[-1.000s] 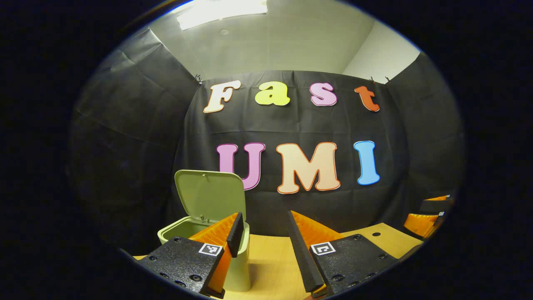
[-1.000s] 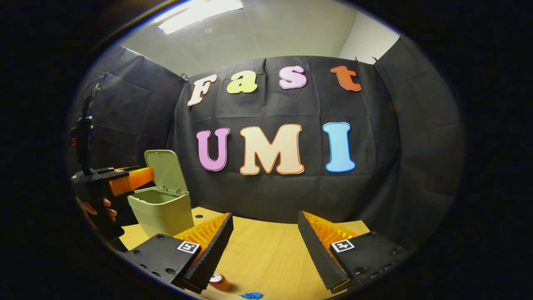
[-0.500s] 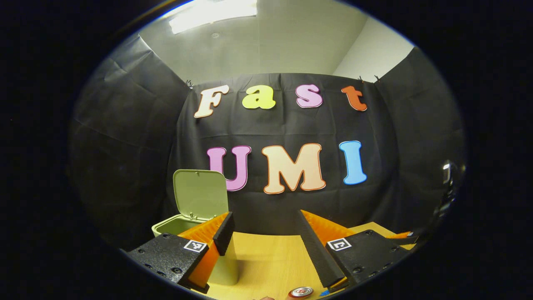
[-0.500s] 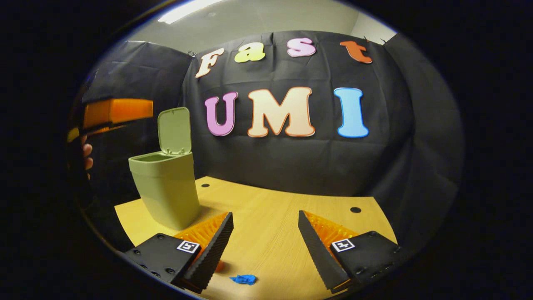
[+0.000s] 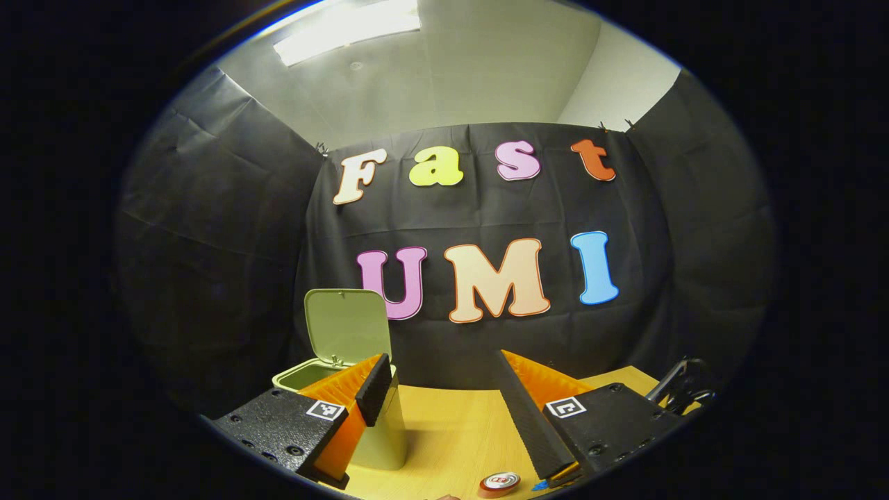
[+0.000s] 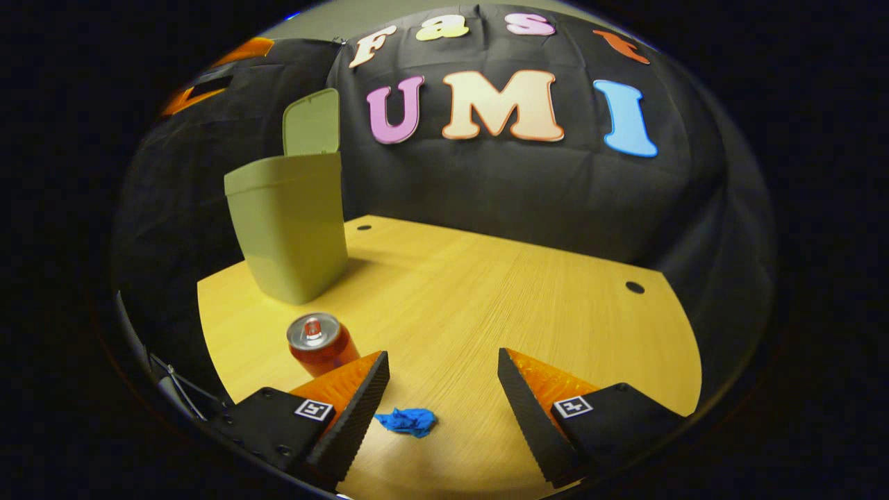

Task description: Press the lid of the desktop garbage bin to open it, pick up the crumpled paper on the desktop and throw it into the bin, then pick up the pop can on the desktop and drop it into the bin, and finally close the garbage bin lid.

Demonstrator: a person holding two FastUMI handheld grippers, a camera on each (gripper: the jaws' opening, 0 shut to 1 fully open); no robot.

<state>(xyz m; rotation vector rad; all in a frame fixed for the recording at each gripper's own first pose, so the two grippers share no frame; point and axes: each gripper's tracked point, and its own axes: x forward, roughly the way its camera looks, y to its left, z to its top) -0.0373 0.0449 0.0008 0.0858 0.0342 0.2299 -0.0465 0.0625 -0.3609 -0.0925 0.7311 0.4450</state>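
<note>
With the bin's lid [image 6: 312, 122] already standing upright on its hinge, the opening step looks done and the crumpled paper comes next. In the right gripper view the right gripper [image 6: 442, 406] hangs over the desk [image 6: 528, 292] with its jaws spread wide and nothing between them. The blue crumpled paper [image 6: 406, 421] lies on the wood between the two fingers, closer to the finger at seven o'clock. The pop can [image 6: 321, 343] stands upright at about nine o'clock of the paper, just beside that same finger, and the garbage bin [image 6: 288, 232] sits farther back at roughly eleven o'clock.

In the left gripper view the left gripper [image 5: 439, 392] is also parted and empty, pointing level at the booth wall, with the bin [image 5: 378, 437] behind its left-hand finger and the can's top [image 5: 499, 483] at six o'clock.

The likely trouble is the can — a descent that drifts toward it could clip it and tip or roll it across the desk. The paper is small and flat-looking, so the fingers might close above it, or push it along the wood rather than pinch it.
</note>
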